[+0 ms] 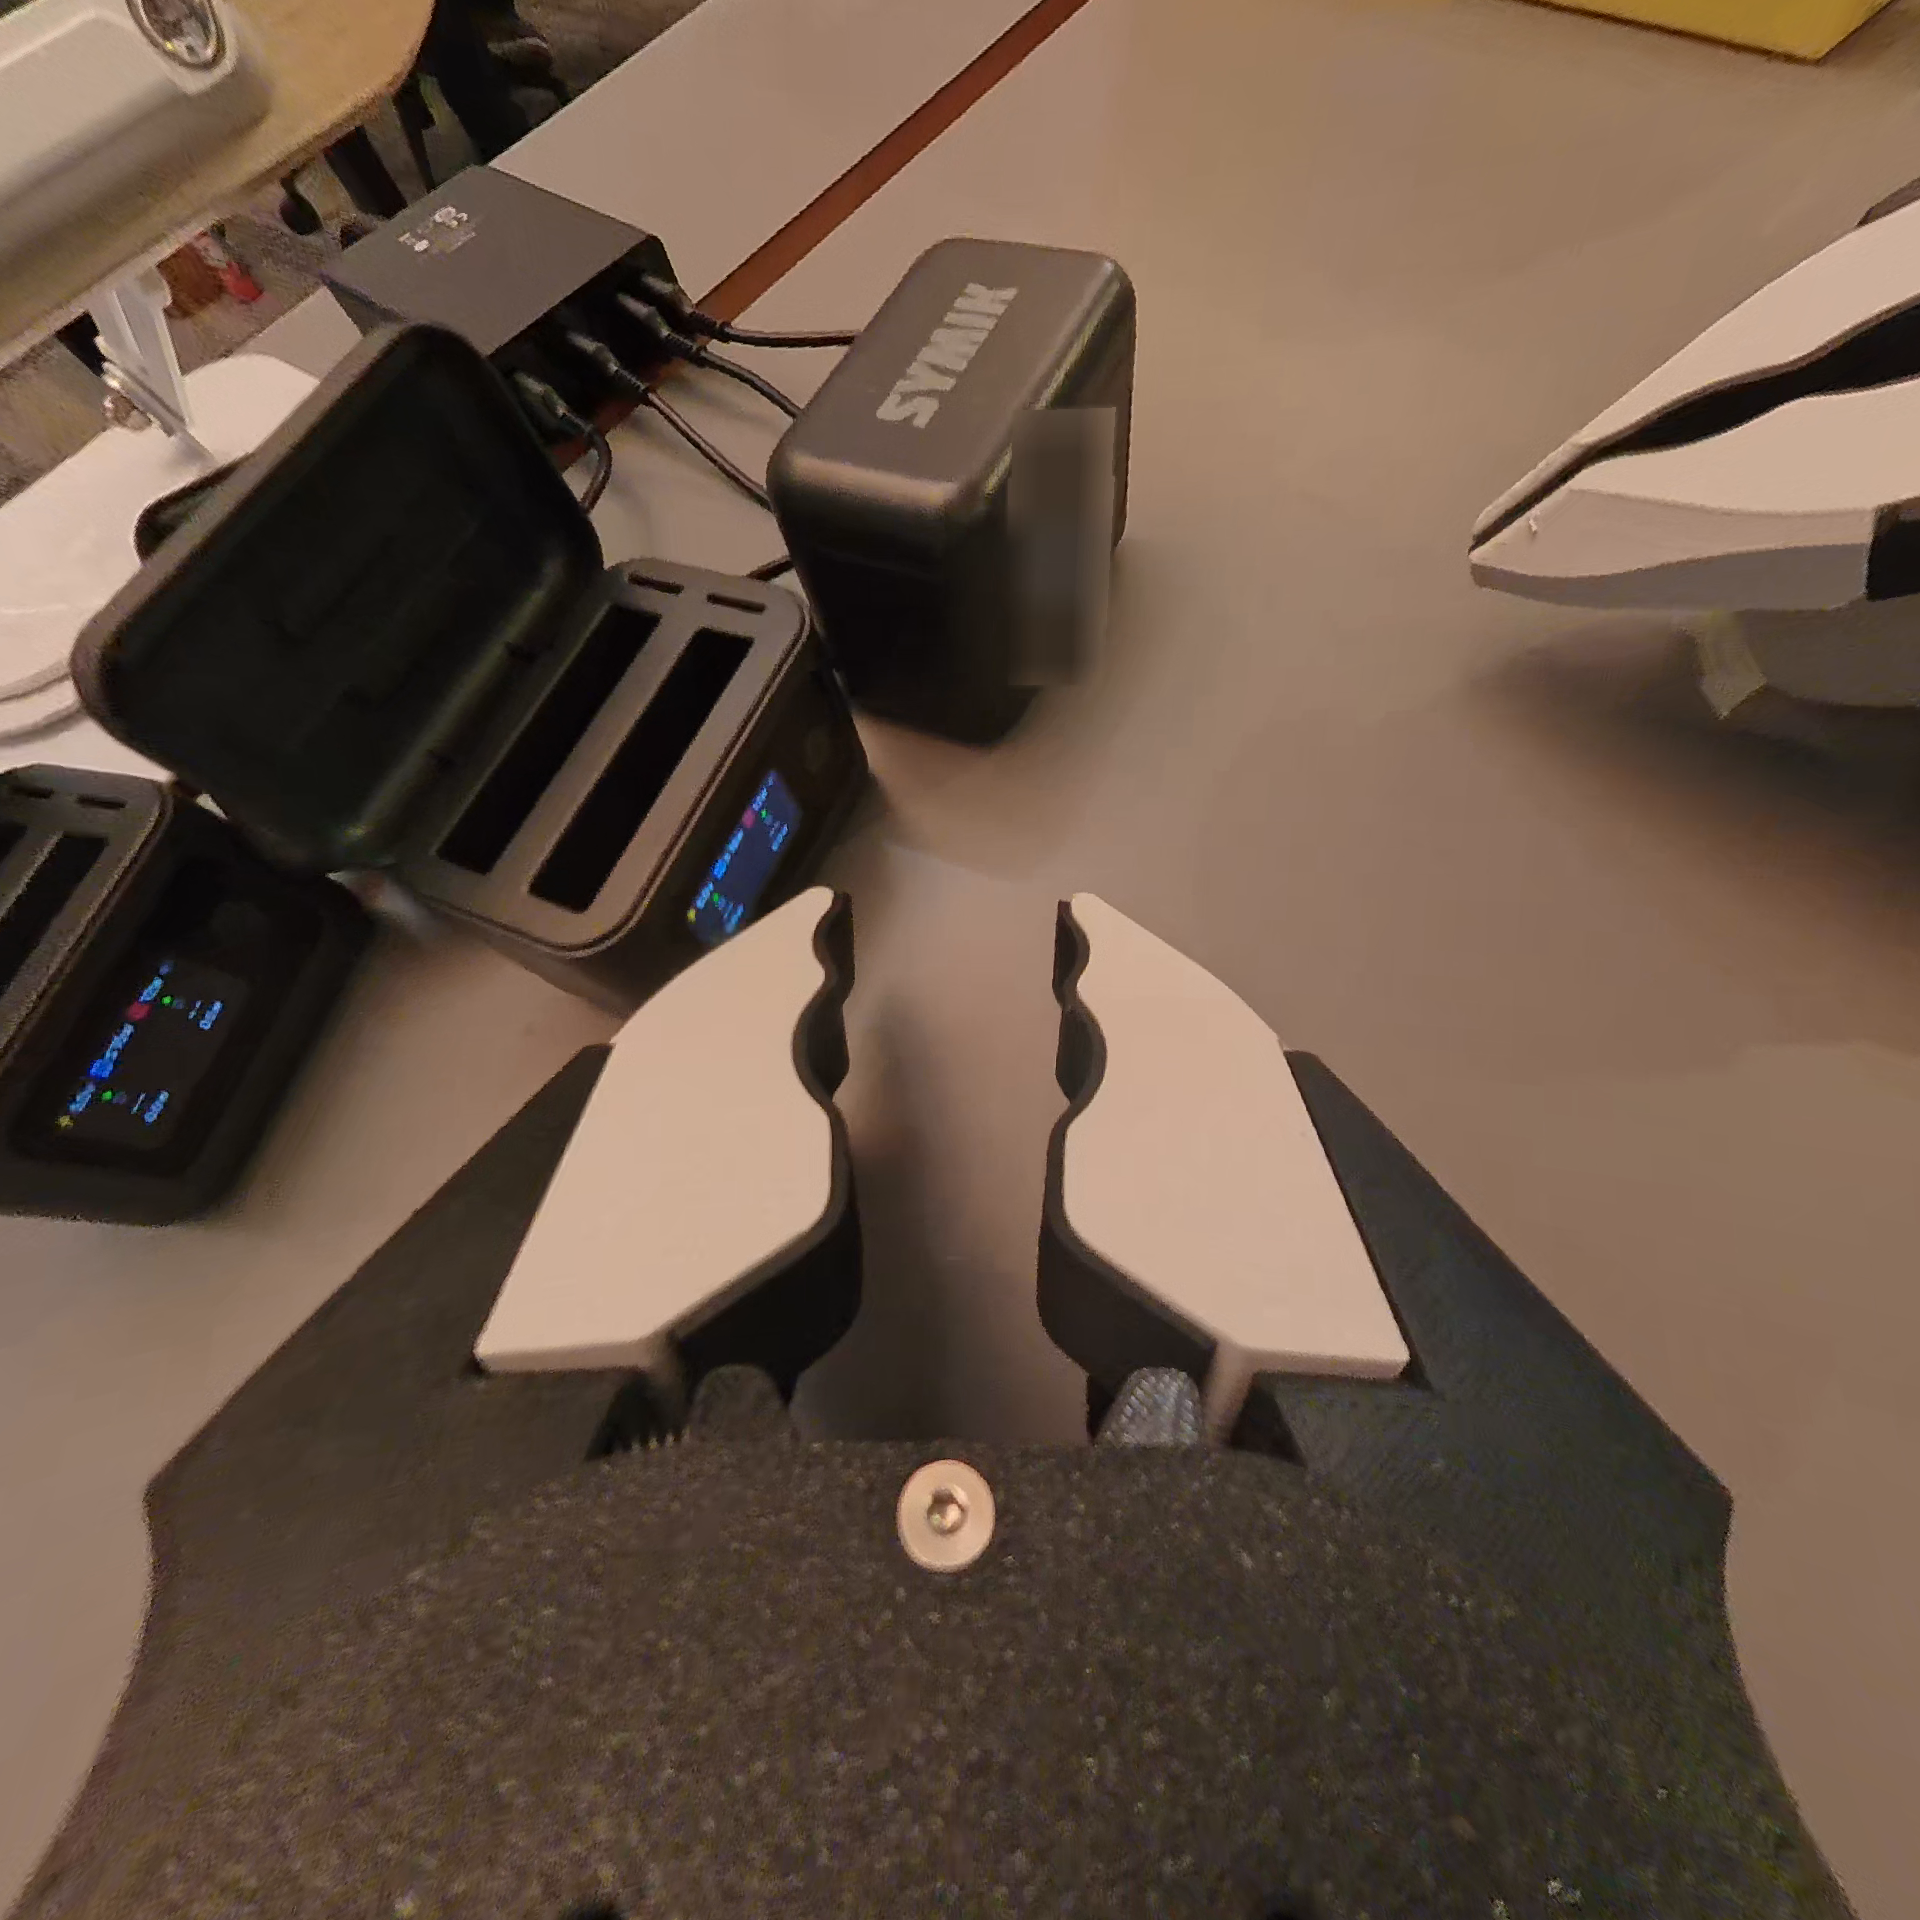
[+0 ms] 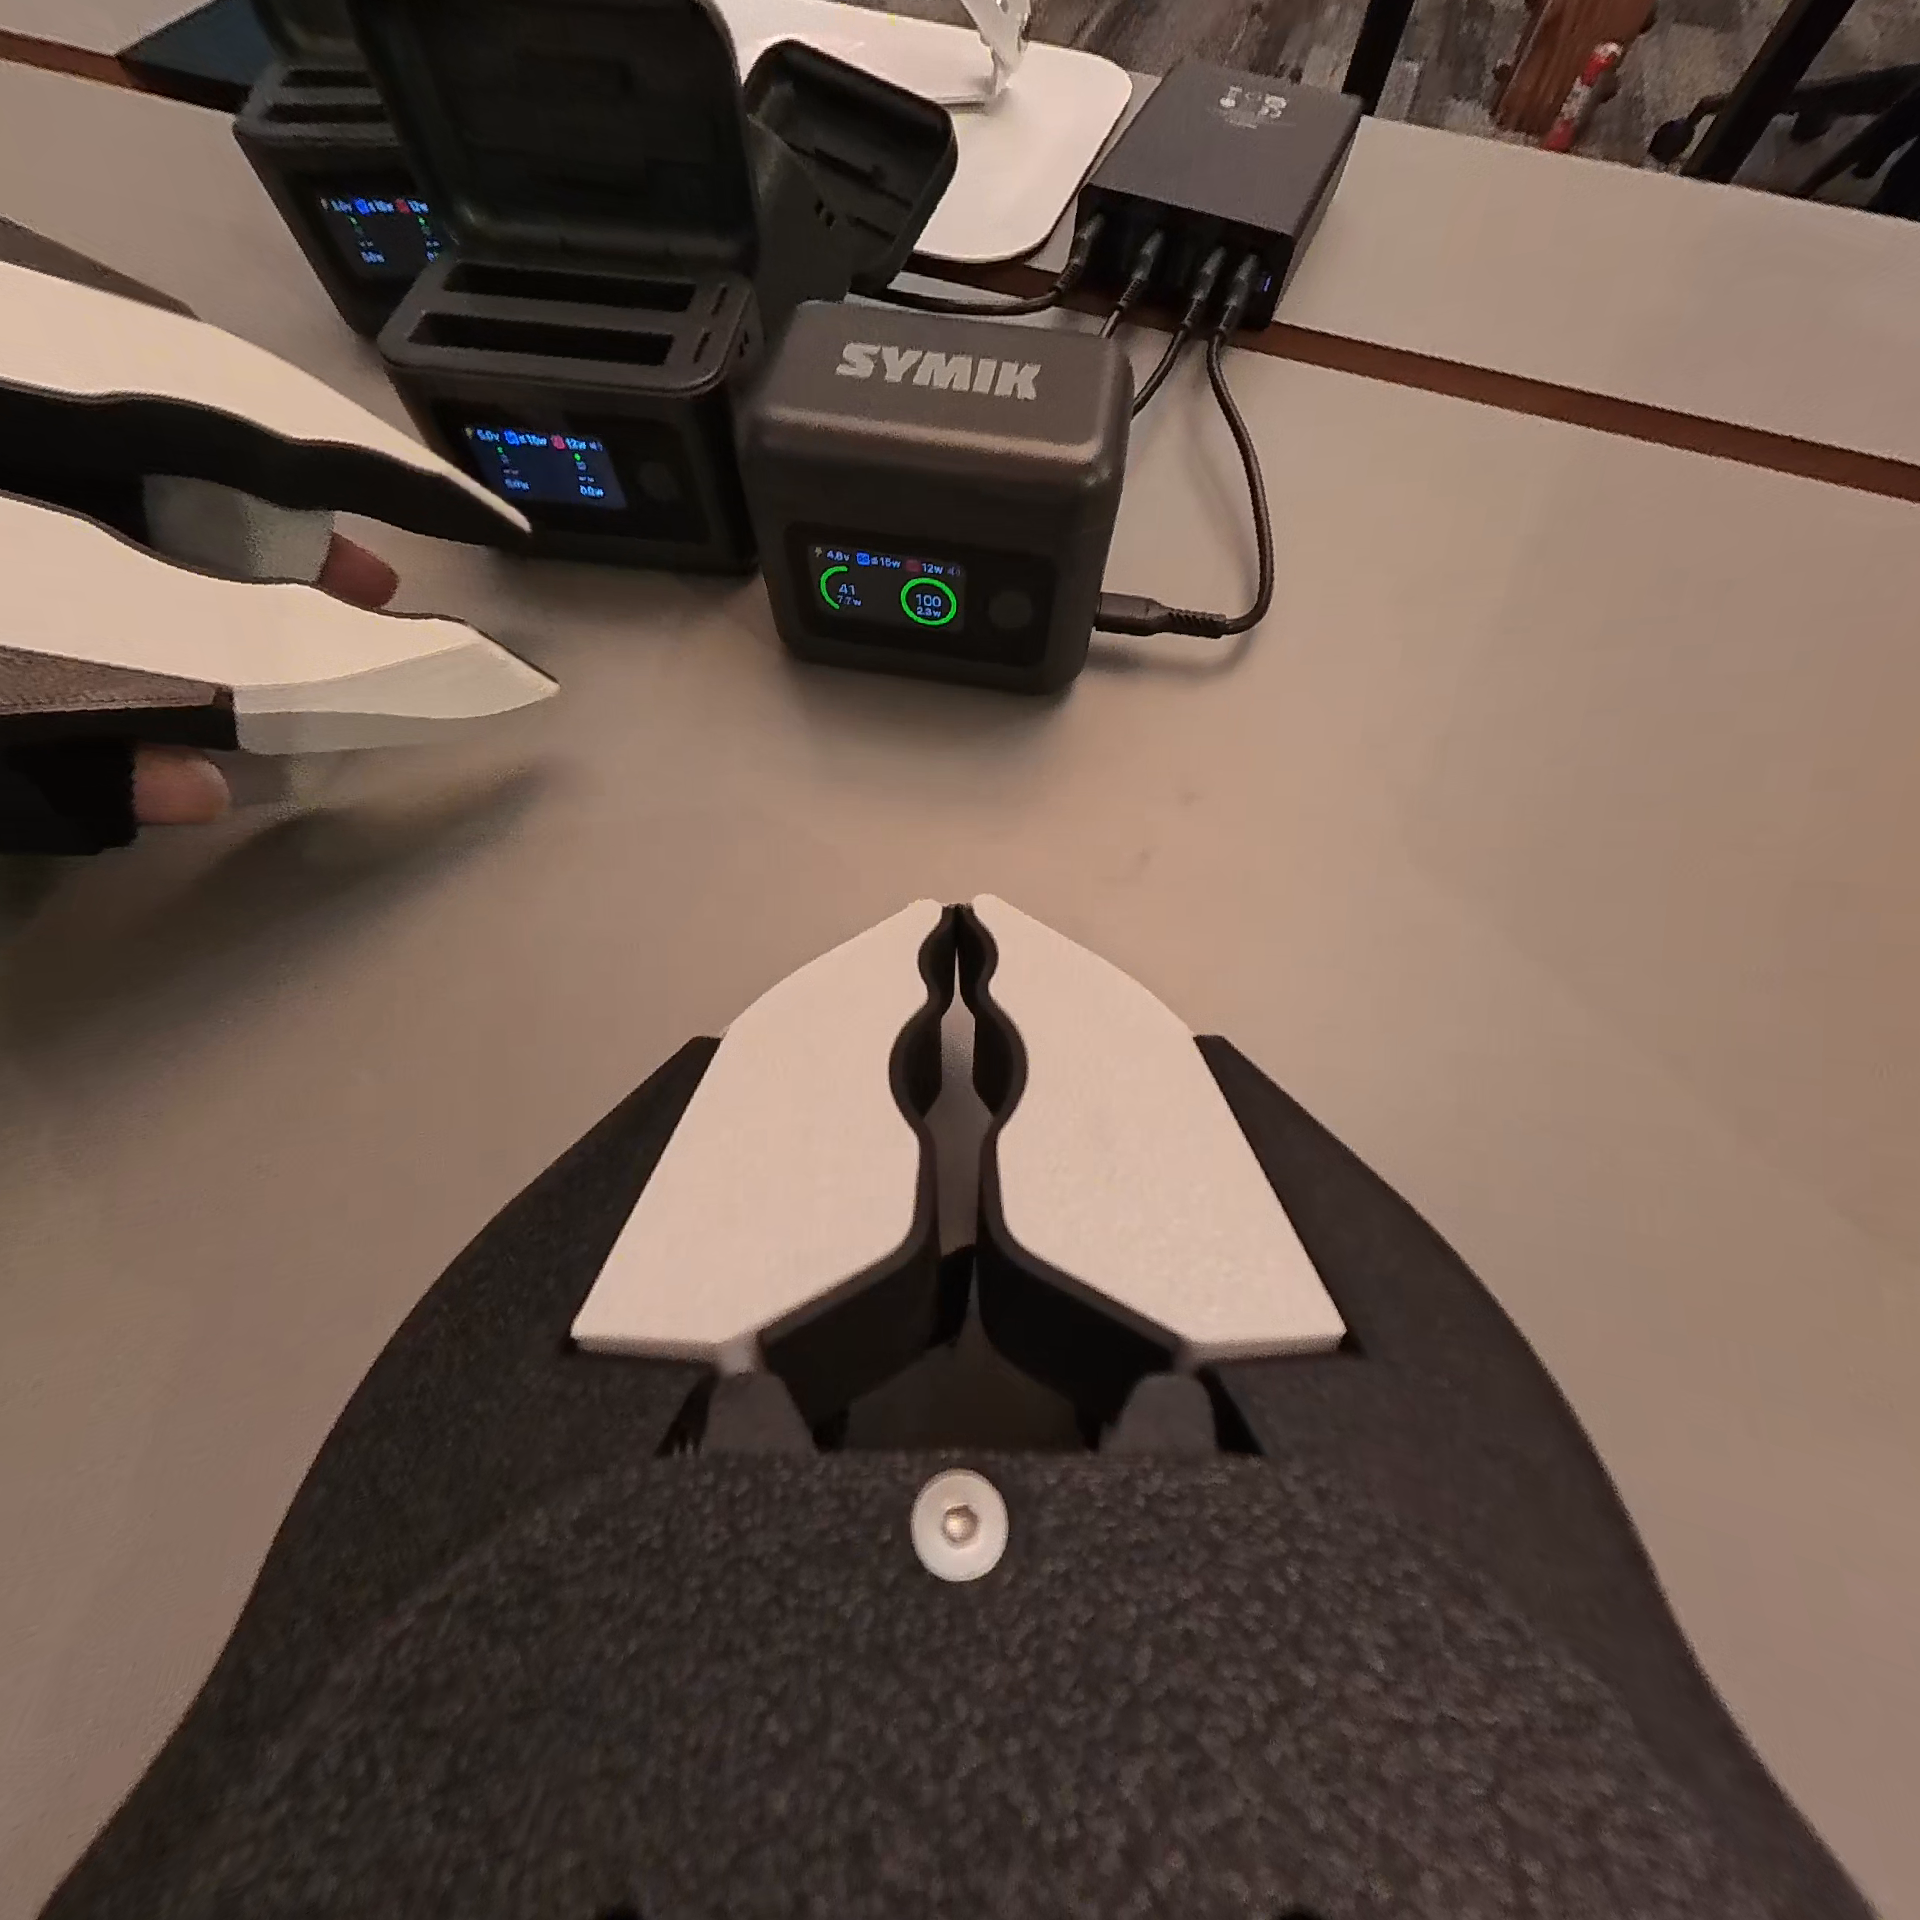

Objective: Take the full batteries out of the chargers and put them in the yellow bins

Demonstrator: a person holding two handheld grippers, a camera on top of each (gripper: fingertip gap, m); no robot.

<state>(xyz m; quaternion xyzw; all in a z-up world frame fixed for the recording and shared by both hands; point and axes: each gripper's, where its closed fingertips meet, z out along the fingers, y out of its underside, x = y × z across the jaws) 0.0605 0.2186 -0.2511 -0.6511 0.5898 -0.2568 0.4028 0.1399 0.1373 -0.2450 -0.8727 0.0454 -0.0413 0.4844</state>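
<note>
Far-left charger (image 1: 125, 997): cut off by frame edge, lid hidden, lit screen facing up, figures blurred. Middle charger (image 1: 623, 769): lid (image 1: 343, 592) hinged up and back, two slots bare, long axes running away from the camera; no battery visible. Closed charger (image 2: 935, 488): upright, lid shut, white brand lettering on top, screen facing the right gripper, cable (image 2: 1236, 520) plugged at its side. Black power hub (image 2: 1226, 177): behind, four leads entering. Yellow bin (image 1: 1756, 26): top-right corner only, mostly cropped. Left gripper (image 1: 951, 914): spread apart, empty, above grey table (image 1: 1351, 935). Right gripper (image 2: 956, 909): pressed together, holding nothing.
</note>
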